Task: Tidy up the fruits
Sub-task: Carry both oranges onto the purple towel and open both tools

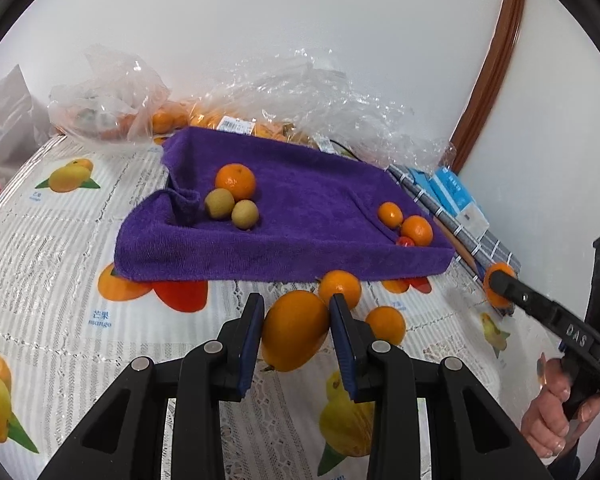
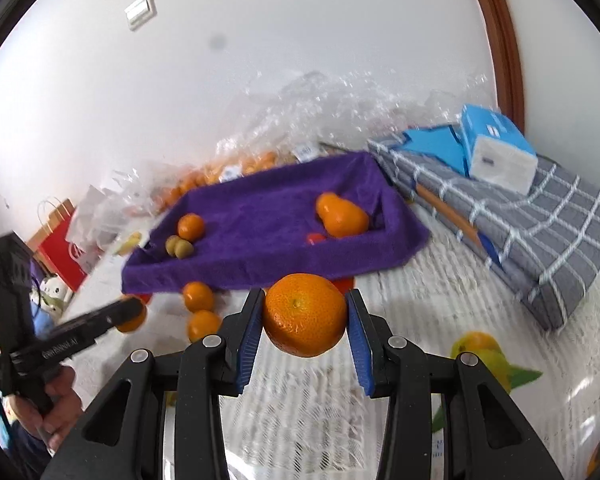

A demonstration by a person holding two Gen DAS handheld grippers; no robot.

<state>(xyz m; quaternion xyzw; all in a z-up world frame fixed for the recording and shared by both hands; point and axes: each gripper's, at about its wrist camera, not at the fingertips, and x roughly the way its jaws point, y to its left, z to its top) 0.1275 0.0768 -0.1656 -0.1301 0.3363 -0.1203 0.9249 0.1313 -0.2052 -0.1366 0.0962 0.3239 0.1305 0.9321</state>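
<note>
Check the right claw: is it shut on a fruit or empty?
Shut on the mandarin: right claw pads press both its sides.

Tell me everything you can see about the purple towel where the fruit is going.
The purple towel is a deep violet terry cloth draped over a shallow rectangular tray, so it forms a lined basin with raised sides; the tray itself is hidden. Its front edge hangs down onto the fruit-print tablecloth, and its left side is bunched into a fold. Inside lie an orange and two yellow-green round fruits at left, and two small oranges with a red fruit in the right corner. Clear plastic bags sit behind it.
</note>
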